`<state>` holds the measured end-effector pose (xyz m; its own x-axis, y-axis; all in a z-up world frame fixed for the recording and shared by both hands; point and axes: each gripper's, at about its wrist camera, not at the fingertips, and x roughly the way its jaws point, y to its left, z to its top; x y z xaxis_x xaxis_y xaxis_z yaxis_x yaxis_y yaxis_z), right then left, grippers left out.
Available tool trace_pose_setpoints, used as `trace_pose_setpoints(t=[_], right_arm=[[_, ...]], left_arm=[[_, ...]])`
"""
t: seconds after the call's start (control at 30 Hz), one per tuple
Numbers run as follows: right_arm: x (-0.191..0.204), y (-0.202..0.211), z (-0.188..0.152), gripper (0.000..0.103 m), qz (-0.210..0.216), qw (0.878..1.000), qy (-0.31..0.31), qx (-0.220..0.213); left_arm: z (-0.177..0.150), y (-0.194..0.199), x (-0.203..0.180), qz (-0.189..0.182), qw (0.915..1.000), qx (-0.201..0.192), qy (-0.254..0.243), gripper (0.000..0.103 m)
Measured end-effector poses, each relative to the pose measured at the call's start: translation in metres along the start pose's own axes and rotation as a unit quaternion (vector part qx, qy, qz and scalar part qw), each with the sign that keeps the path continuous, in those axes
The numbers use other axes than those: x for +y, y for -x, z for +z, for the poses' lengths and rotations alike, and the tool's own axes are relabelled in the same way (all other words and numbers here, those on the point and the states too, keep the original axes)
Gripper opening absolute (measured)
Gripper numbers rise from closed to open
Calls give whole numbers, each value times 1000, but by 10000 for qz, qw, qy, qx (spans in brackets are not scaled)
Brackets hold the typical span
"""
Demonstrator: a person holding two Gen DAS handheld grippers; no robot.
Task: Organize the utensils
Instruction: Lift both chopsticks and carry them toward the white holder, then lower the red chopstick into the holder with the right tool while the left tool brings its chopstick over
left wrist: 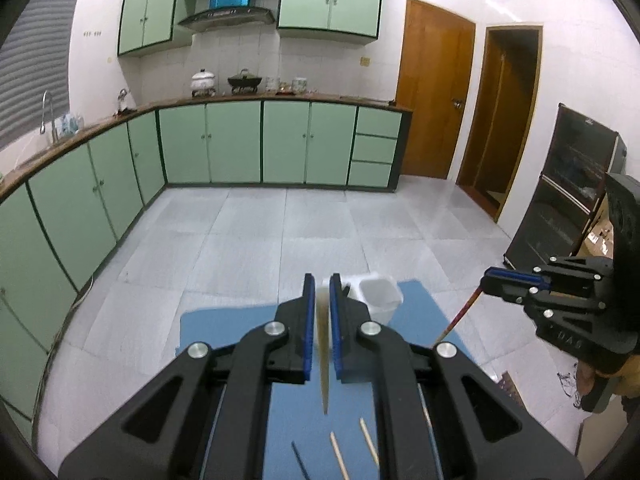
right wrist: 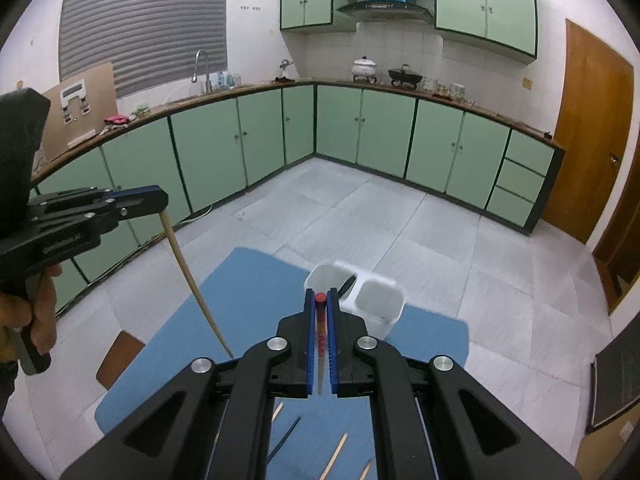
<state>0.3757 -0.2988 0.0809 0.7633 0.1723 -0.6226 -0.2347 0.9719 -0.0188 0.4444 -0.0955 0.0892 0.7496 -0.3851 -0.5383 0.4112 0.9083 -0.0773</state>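
1. A blue mat point(right wrist: 256, 308) fills the lower middle of both views.
2. A white two-part holder point(right wrist: 362, 300) stands at the mat's far edge, centre frame, with a dark utensil in one part.
3. The left tongs point(left wrist: 322, 292) are clamped on a pale chopstick point(left wrist: 323, 356) that hangs point down.
4. The right tongs point(right wrist: 320, 308) grip a red-topped chopstick point(right wrist: 320, 332).
5. Loose chopsticks point(left wrist: 339, 454) lie on the mat at the bottom edge.

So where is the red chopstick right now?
The red chopstick is pinched in the right gripper, hanging tip-down above the blue mat, just in front of the white holder. The left wrist view shows it at the right.
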Motion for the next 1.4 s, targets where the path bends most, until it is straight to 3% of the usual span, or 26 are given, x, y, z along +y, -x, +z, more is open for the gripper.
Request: trace_pose_setpoints(t=[0.13,0.27,0.4,0.6,0.8,1.0,1.07,1.13,1.27,1.4], right_arm=[[-12,-4,35,6,-92,9999,-79,-100],[-23,-12,60,6,-164,9996,-114,-183],[-31,-21,66,6,-118,9995,-159,-240],[-46,-40,70,6,-124,9995,-199,-229],[-57,-54,88,6,-157,9994,-123,-289],[-72,-73,98,6,-182,9994,-20,-299],[-77,-80,97,6,-163,9995,5,-284],[-80,-86,95,6,-129,9996,19,-262],[-88,-96,89,6,-61,9997,44,-239],[-94,-102,86,6,-19,9997,1,-255]], left_arm=[[35,-19,-6,9,9999,-130,70,7],[49,-41,-14,18,9999,-98,45,7],[38,-47,-8,-50,9998,-99,147,7],[0,-98,28,259,9974,627,237,8],[-47,-208,77,653,9804,1780,527,9],[-81,-298,109,683,9622,2440,999,9],[-96,-329,116,694,9519,2721,1224,9],[-104,-352,125,685,9458,2844,1406,9],[-102,-372,125,814,9459,2869,1280,10],[-96,-388,122,961,9425,3003,1109,37]])
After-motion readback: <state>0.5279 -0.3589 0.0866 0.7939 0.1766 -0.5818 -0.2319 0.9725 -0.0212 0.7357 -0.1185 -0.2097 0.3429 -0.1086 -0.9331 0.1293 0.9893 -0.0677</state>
